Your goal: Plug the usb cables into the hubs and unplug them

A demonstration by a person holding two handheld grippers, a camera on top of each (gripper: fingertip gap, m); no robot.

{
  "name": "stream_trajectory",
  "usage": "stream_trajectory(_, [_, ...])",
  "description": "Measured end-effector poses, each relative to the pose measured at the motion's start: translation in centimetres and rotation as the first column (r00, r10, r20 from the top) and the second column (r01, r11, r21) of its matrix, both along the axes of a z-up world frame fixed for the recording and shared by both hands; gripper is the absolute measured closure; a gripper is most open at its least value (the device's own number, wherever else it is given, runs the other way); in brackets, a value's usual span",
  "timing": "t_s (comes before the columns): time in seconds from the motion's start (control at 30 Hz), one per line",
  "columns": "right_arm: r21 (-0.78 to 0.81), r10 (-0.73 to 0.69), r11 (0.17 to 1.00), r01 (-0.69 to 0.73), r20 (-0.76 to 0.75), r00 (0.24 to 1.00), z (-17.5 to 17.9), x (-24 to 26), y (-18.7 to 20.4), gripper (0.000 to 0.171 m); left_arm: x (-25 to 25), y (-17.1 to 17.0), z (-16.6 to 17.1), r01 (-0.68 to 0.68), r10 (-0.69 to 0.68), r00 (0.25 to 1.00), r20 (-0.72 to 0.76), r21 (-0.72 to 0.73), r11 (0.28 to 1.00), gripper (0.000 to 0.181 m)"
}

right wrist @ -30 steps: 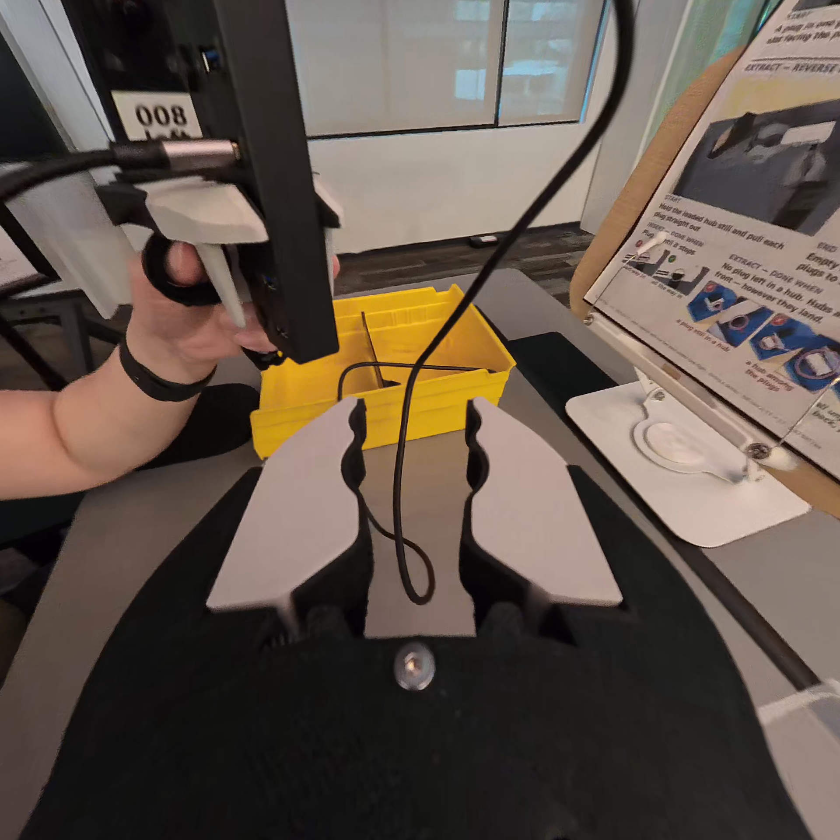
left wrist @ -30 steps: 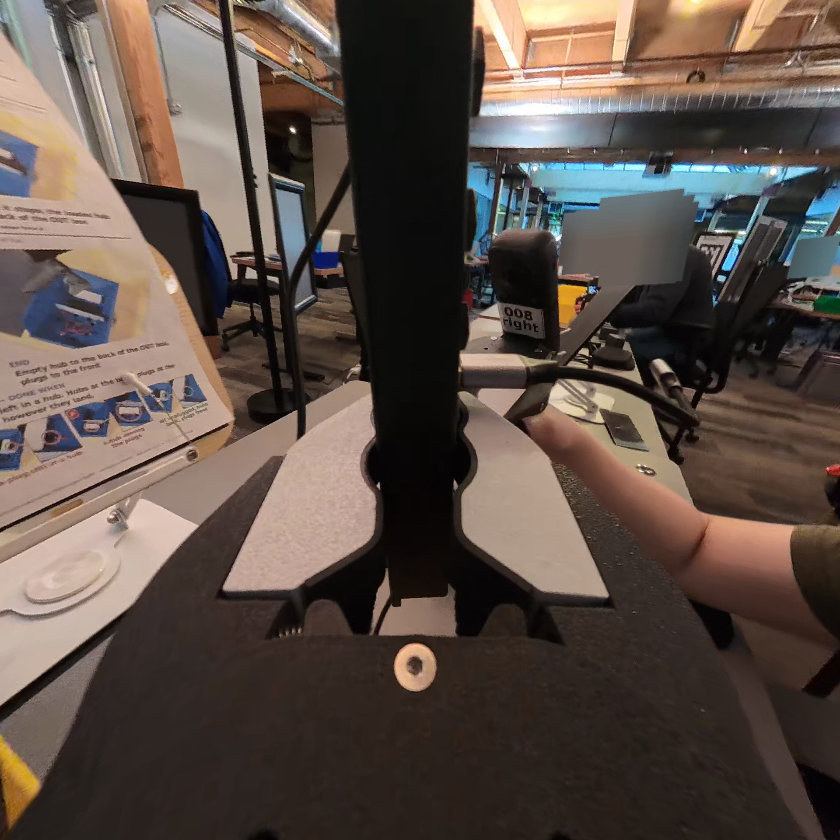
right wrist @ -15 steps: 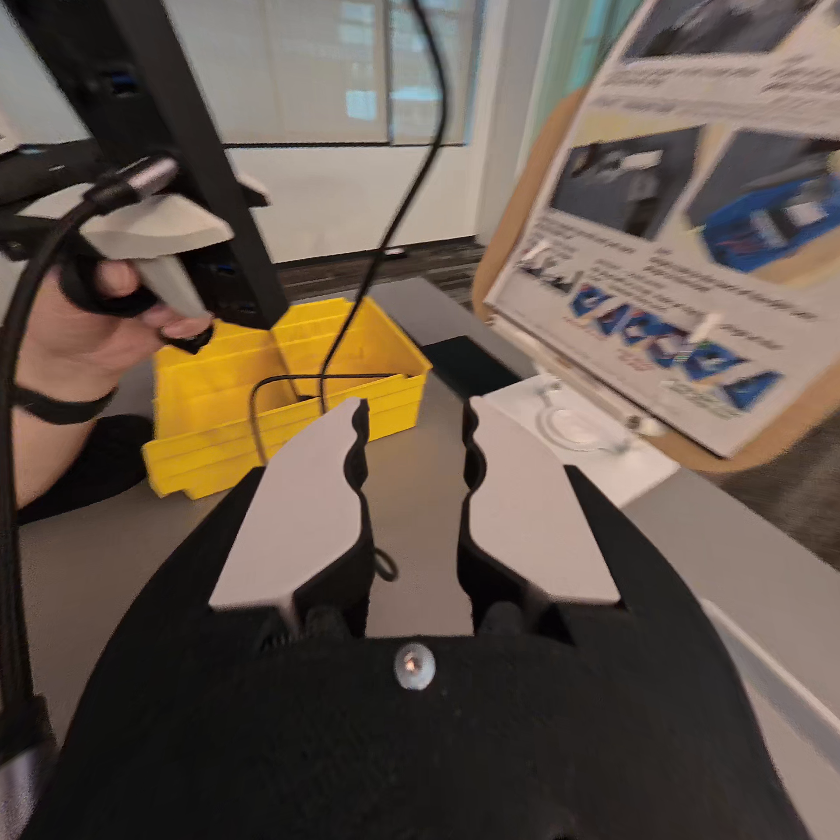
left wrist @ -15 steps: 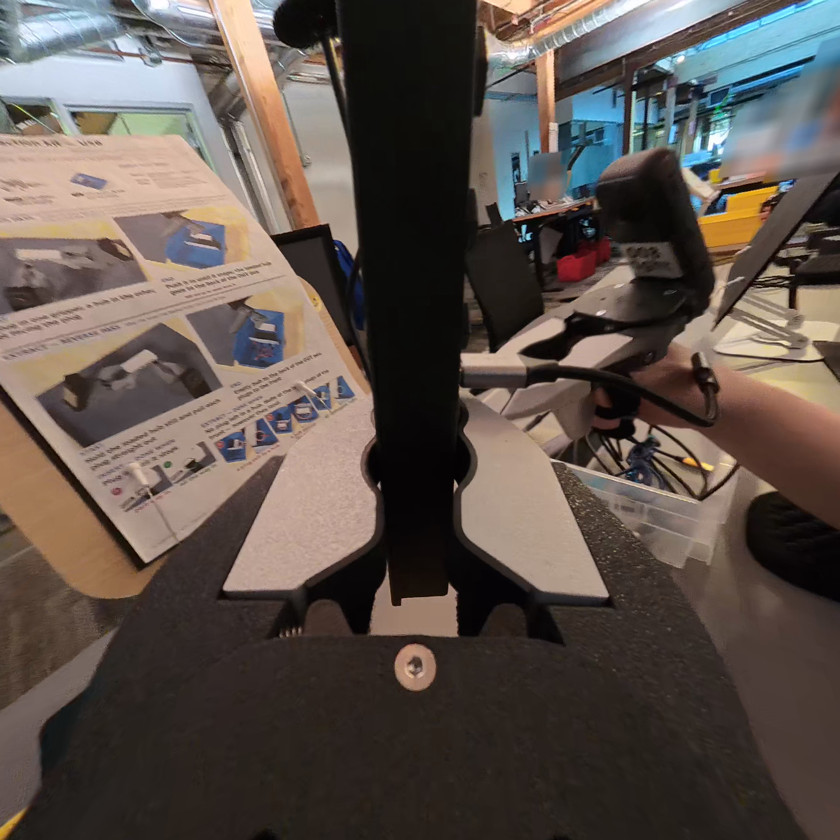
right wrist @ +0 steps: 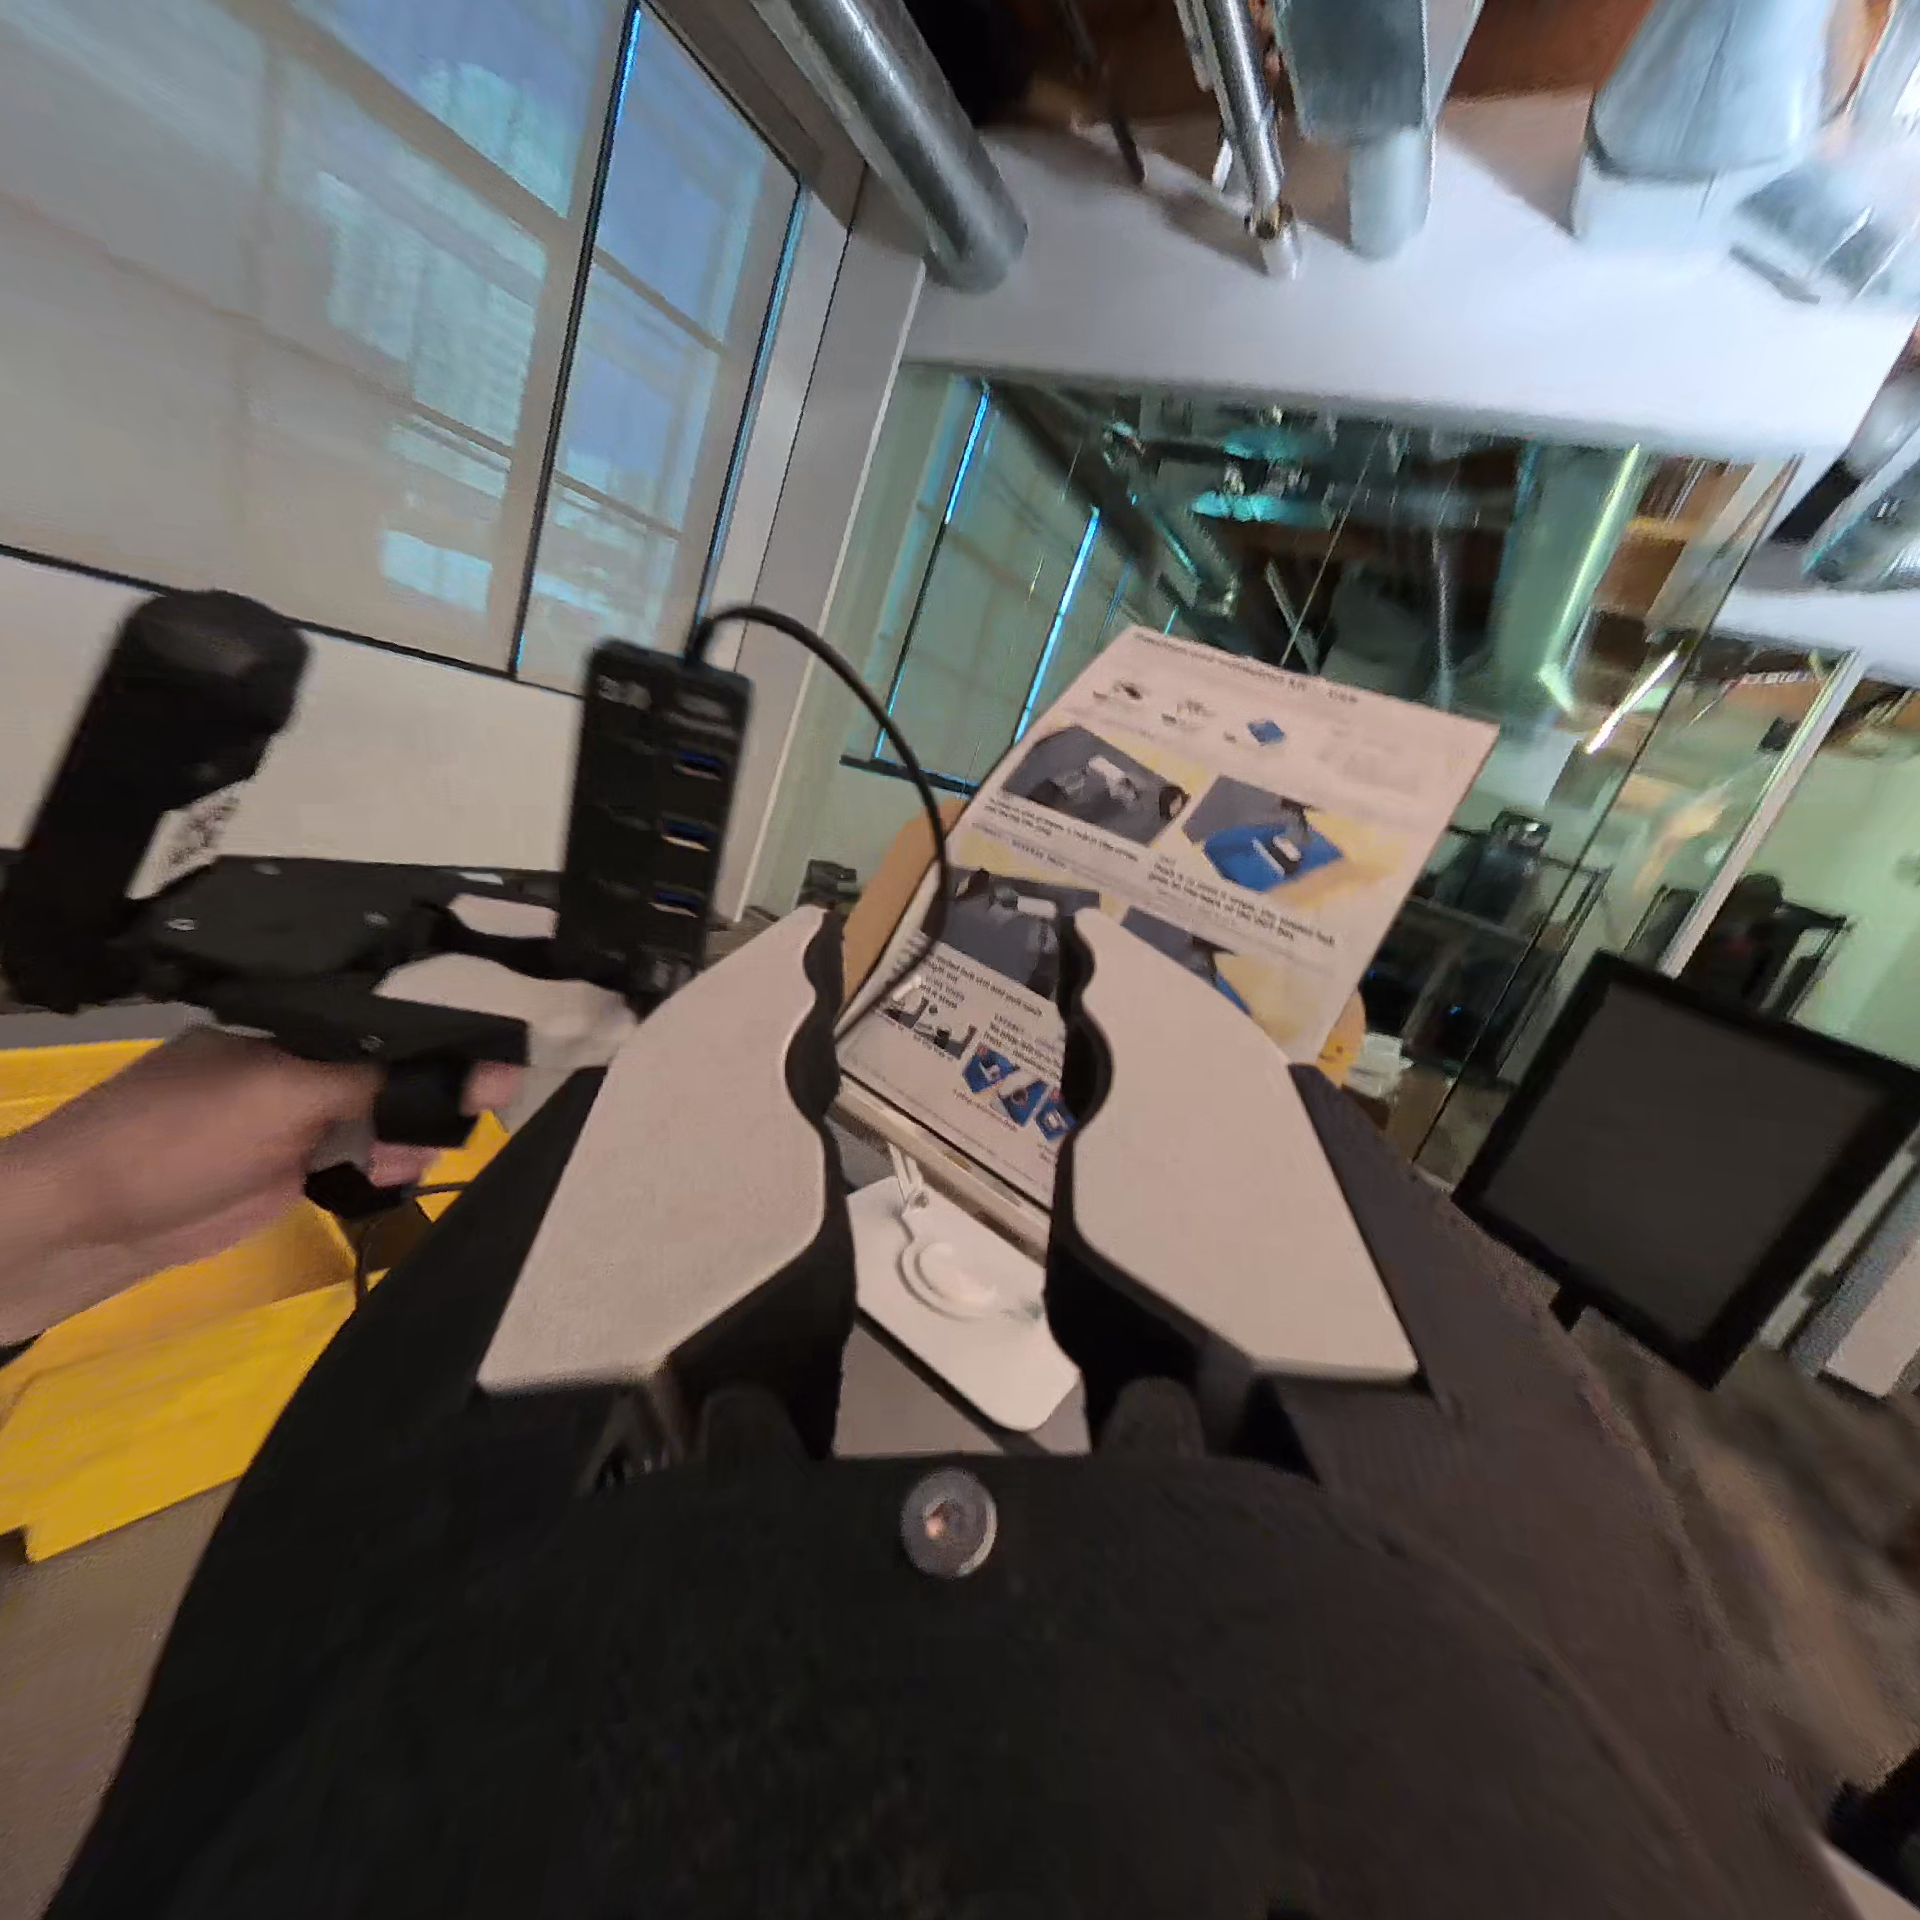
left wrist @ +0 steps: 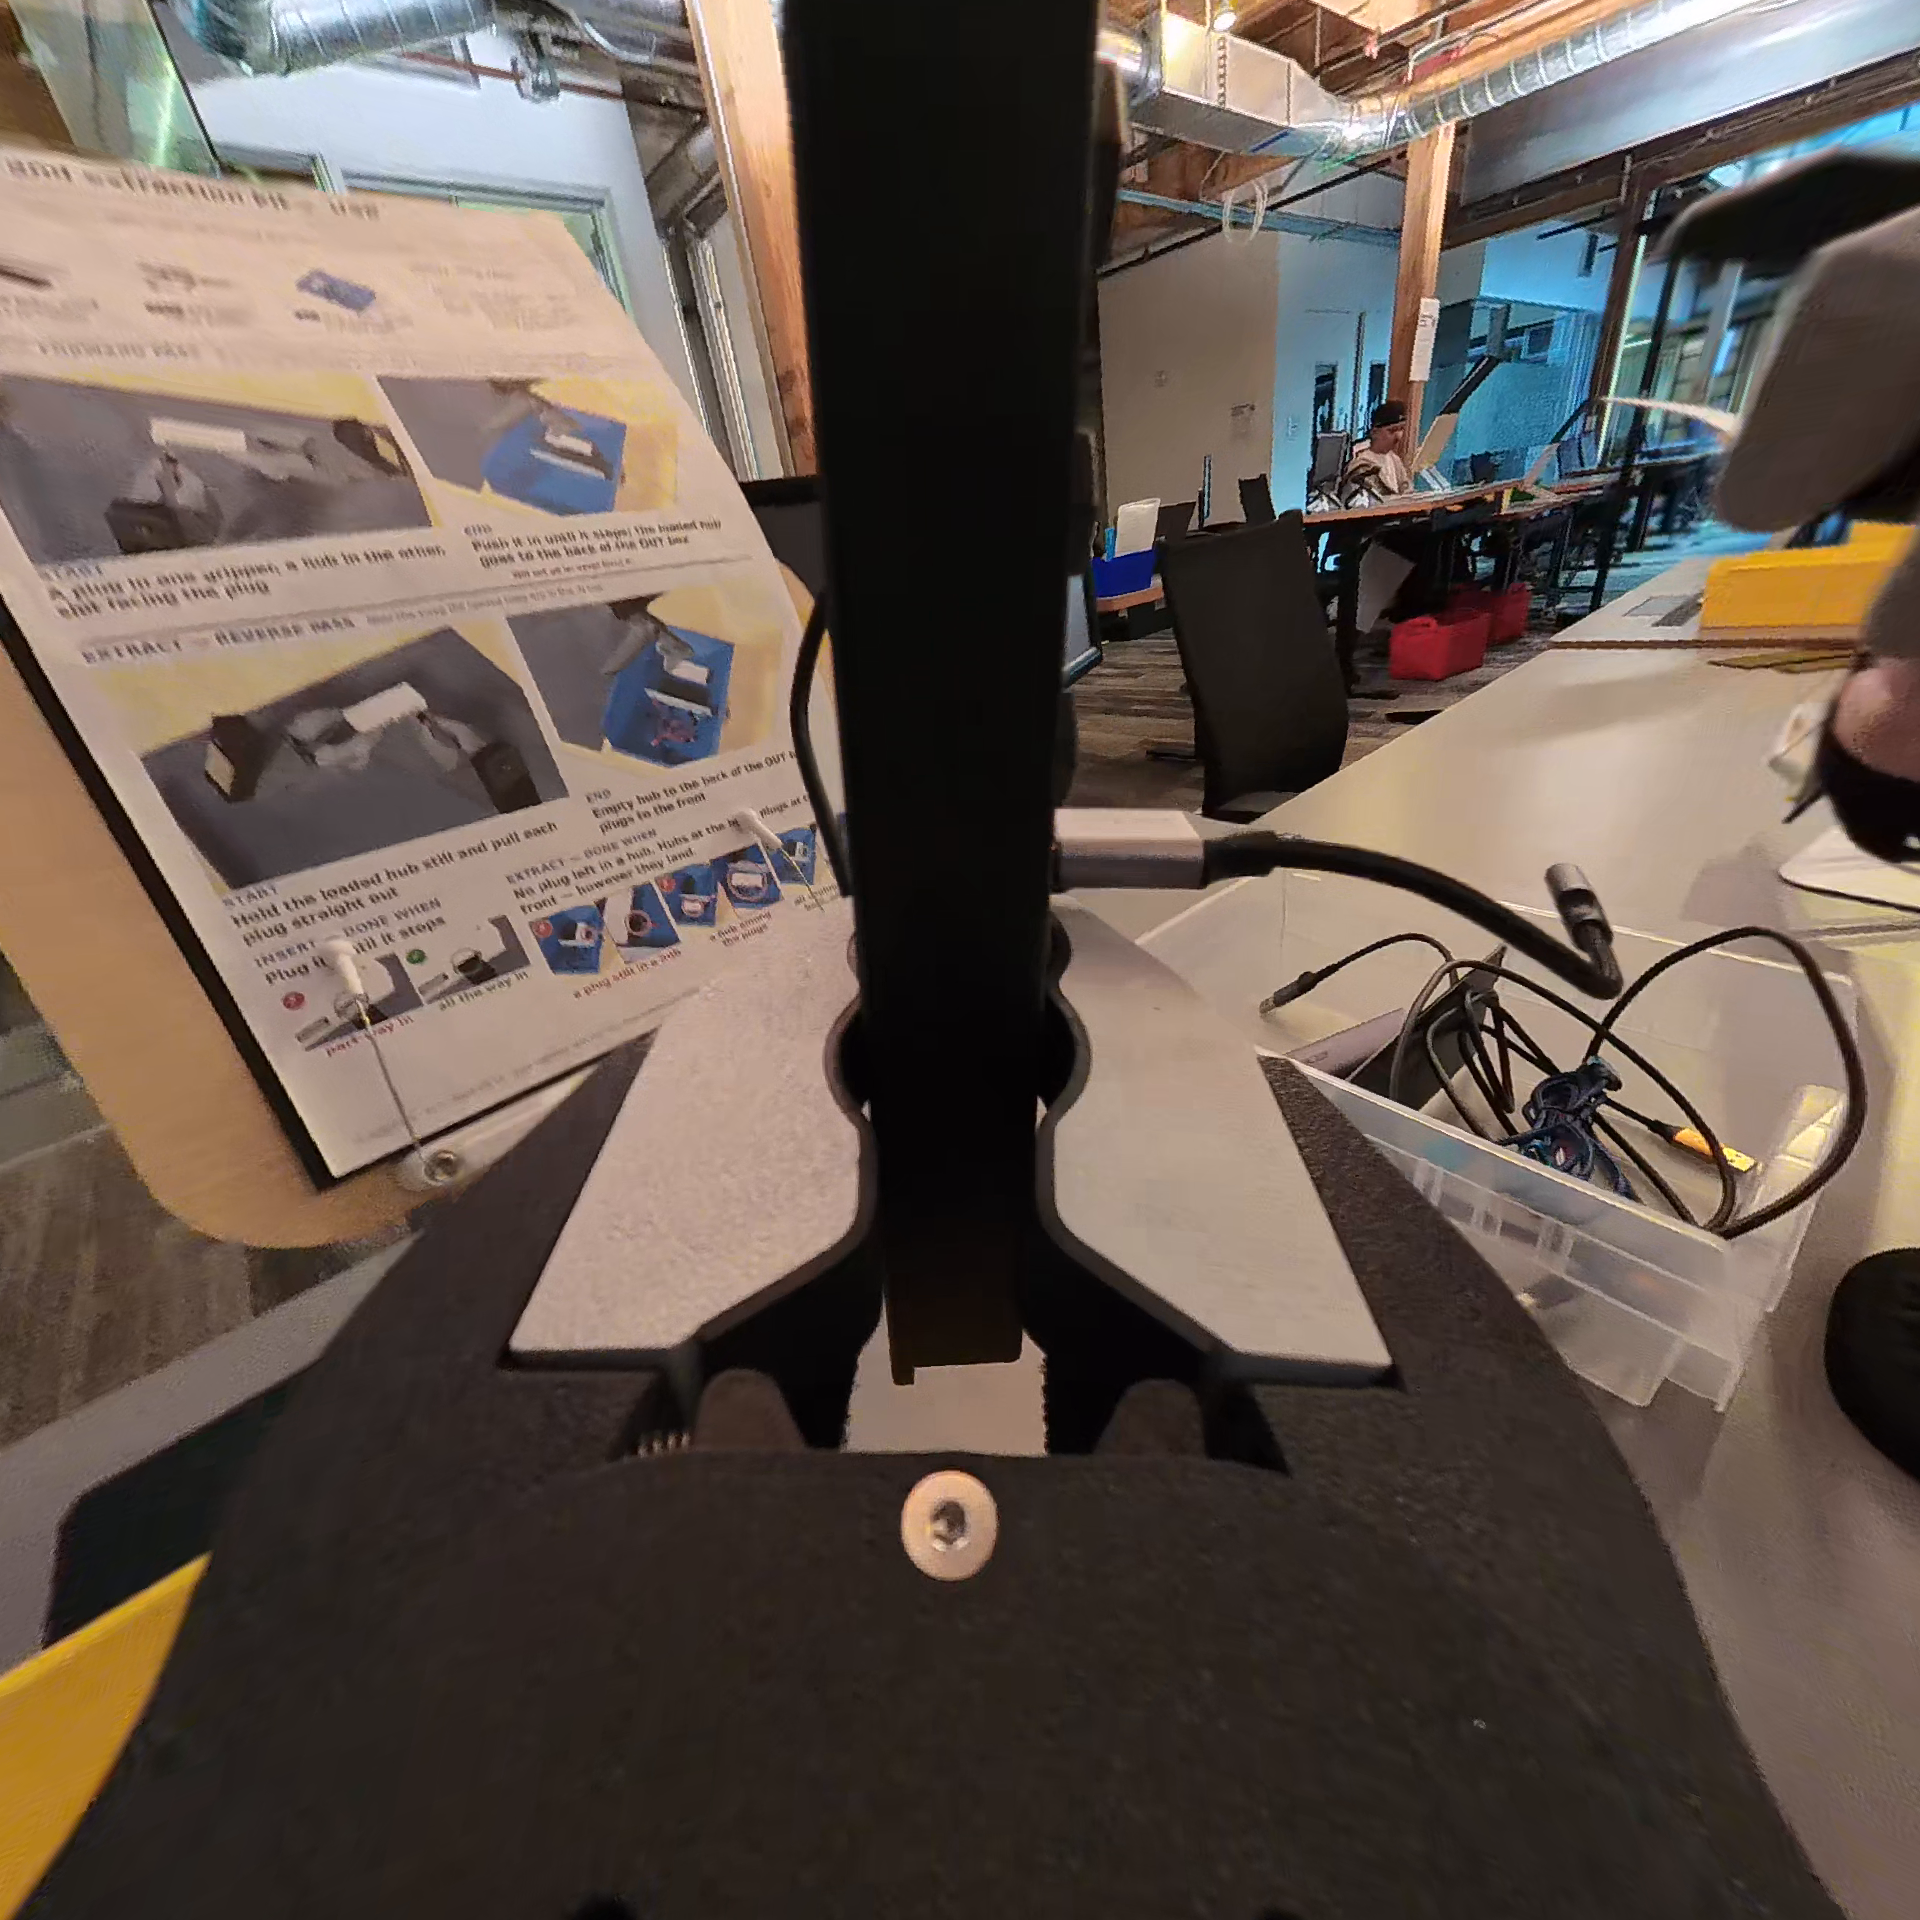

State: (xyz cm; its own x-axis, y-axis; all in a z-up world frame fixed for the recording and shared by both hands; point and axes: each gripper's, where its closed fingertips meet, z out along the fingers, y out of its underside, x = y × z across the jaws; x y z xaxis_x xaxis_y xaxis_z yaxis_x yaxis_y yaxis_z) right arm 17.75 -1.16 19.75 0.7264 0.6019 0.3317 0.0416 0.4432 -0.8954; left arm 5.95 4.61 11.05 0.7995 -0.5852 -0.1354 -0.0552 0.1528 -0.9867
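The black USB hub (left wrist: 940, 582) stands upright between the fingers of the left gripper (left wrist: 951, 1049), its lower end sunk in the gap between the two grey pads, which are pressed against its sides so that the claw is clamped on it. The hub rises straight up out of the top of the left wrist view. On the hub's right side, just above the pads, a silver-shelled USB plug (left wrist: 1127, 850) sits in a port, and its thick black cable (left wrist: 1423, 894) arcs away from the hub and down toward a clear plastic bin (left wrist: 1621, 1288). That bin lies to the right of the hub on the grey table (left wrist: 1538, 748) and holds a tangle of loose cables (left wrist: 1558, 1081). To the left of the hub leans a printed instruction sheet (left wrist: 343, 665) on a wooden board.

In the right wrist view the same hub (right wrist: 655, 821) shows farther off, upright in the left gripper (right wrist: 623, 966) held by a hand (right wrist: 177, 1153), with blue ports down its face and its own thin black lead (right wrist: 894, 748) curving from its top end. The right gripper (right wrist: 945, 945) lies to the right of the hub, well apart from it, its fingers spread with nothing between them. A yellow bin (right wrist: 177, 1371) sits below and left of the hub, and a dark monitor (right wrist: 1704, 1164) stands far to the hub's right.
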Motion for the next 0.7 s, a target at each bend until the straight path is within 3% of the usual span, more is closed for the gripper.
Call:
stream_trajectory(0.13, [0.001, 0.040, 0.999, -0.040, 0.027, 0.999, -0.6, -3.9, -1.9, 0.130, 0.4, 0.6, -1.0, 0.015, -0.012, 0.999, 0.052, -0.049, 0.999, 0.153])
stream_trajectory(0.43, [-0.285, 0.042, 0.958, -0.018, 0.075, 0.996, -5.4, -8.0, 2.3, 0.120, 0.5, 1.1, -1.8, -0.001, 0.005, 0.998, 0.063, -0.062, 0.998, 0.153])
stream_trajectory(0.7, [-0.236, 0.062, 0.971, -0.041, 0.086, 0.994, -8.5, -9.6, 3.4, 0.128, 1.2, 0.7, -1.8, -0.005, 0.009, 0.996, 0.084, -0.044, 0.999, 0.155])
